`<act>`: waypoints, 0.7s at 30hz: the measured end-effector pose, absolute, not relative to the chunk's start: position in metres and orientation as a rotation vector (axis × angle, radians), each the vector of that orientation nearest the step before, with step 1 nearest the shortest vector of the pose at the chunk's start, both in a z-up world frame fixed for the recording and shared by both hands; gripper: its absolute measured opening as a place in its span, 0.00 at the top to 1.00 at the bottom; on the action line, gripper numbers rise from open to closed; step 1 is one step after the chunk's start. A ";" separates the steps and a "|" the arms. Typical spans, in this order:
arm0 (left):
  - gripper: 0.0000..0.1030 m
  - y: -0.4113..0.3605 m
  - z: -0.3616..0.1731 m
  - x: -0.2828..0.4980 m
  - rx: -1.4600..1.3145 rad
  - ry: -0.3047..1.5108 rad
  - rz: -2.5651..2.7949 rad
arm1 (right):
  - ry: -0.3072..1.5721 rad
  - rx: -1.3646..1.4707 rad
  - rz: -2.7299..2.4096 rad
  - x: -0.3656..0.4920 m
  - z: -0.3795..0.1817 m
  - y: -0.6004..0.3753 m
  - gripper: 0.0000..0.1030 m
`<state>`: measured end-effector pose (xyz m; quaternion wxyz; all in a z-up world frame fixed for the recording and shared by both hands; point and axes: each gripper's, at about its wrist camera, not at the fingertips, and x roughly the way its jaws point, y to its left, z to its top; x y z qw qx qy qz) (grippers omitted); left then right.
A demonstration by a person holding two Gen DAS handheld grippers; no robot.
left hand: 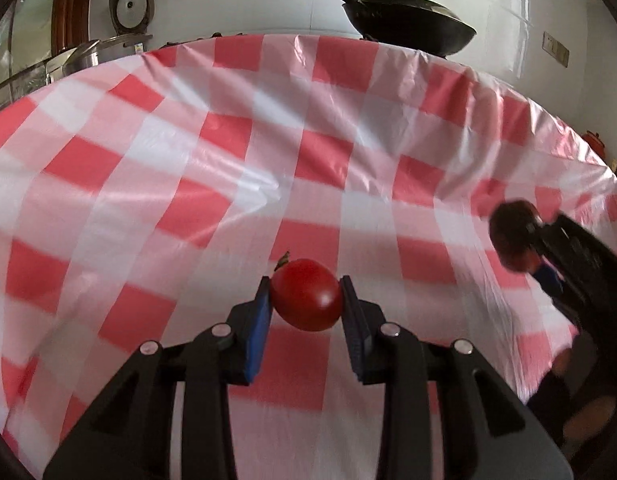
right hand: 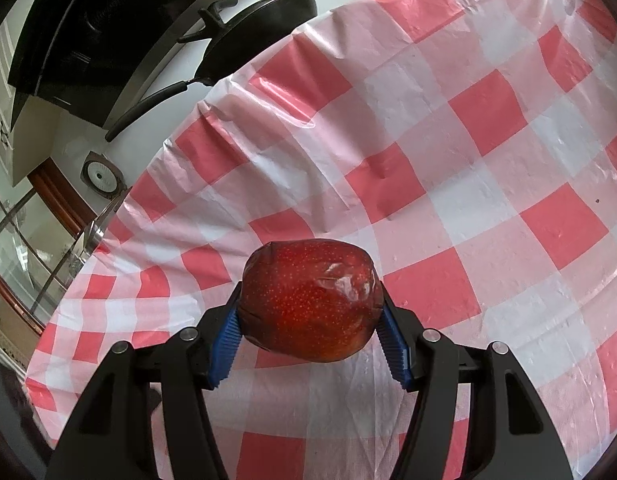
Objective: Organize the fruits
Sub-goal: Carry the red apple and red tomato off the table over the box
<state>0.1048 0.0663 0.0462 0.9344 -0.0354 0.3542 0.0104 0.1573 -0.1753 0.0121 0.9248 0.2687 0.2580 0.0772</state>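
Above the checked tablecloth (left hand: 228,160), left gripper (left hand: 306,300) angled down clamps a cherry tomato (left hand: 306,300); at 3 o'clock, right gripper (right hand: 308,316) pinches an apple (right hand: 308,300).

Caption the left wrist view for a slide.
Left gripper shut on a small tomato above the checked tablecloth.

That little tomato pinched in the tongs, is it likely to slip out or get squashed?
The tomato looks smooth and glossy, so probably slippery. The left tongs touch only its two rounded sides, so it could twist or pop out. It is likely soft-skinned; a hard squeeze might bruise it.
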 end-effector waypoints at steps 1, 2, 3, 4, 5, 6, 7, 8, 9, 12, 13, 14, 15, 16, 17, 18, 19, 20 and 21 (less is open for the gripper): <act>0.67 0.066 0.046 0.100 -0.075 0.727 0.021 | 0.532 0.554 0.155 0.158 0.012 -0.176 0.42; 0.67 0.067 0.044 0.097 -0.079 0.731 0.022 | 0.533 0.556 0.148 0.158 0.011 -0.176 0.42; 0.67 0.071 0.044 0.088 -0.081 0.738 0.022 | 0.536 0.556 0.144 0.158 0.011 -0.176 0.42; 0.67 0.065 0.043 0.081 -0.078 0.742 0.022 | 0.543 0.554 0.141 0.159 0.011 -0.176 0.42; 0.67 0.063 0.044 0.076 -0.075 0.741 0.023 | 0.549 0.551 0.137 0.160 0.011 -0.176 0.42; 0.67 0.066 0.046 0.065 -0.068 0.739 0.027 | 0.552 0.551 0.138 0.160 0.010 -0.175 0.42; 0.67 0.065 0.047 0.057 -0.063 0.737 0.029 | 0.561 0.547 0.148 0.161 0.010 -0.175 0.42; 0.67 0.065 0.049 0.049 -0.059 0.735 0.033 | 0.587 0.542 0.164 0.164 0.009 -0.173 0.42; 0.67 0.067 0.052 0.038 -0.059 0.732 0.038 | 0.609 0.540 0.174 0.166 0.008 -0.172 0.42; 0.67 0.074 0.057 0.010 -0.054 0.732 0.051 | 0.629 0.545 0.200 0.159 0.009 -0.170 0.42; 0.67 0.076 0.058 0.001 -0.044 0.732 0.056 | 0.628 0.535 0.195 0.153 0.010 -0.169 0.42; 0.67 0.078 0.059 -0.008 -0.034 0.731 0.064 | 0.628 0.527 0.205 0.140 0.010 -0.165 0.42; 0.67 0.082 0.058 -0.015 -0.029 0.731 0.072 | 0.631 0.529 0.227 0.132 0.009 -0.162 0.42; 0.67 0.086 0.057 -0.022 -0.032 0.735 0.079 | 0.641 0.523 0.246 0.123 0.008 -0.158 0.42; 0.67 0.091 0.055 -0.029 -0.042 0.742 0.085 | 0.654 0.512 0.257 0.113 0.006 -0.153 0.42; 0.67 0.095 0.054 -0.033 -0.049 0.747 0.089 | 0.663 0.508 0.265 0.106 0.005 -0.149 0.42; 0.67 0.098 0.053 -0.038 -0.054 0.749 0.094 | 0.673 0.512 0.277 0.097 0.004 -0.146 0.42; 0.67 0.101 0.051 -0.043 -0.054 0.752 0.100 | 0.685 0.517 0.283 0.088 0.002 -0.143 0.42; 0.67 0.103 0.049 -0.046 -0.054 0.756 0.104 | 0.696 0.517 0.285 0.082 0.002 -0.141 0.42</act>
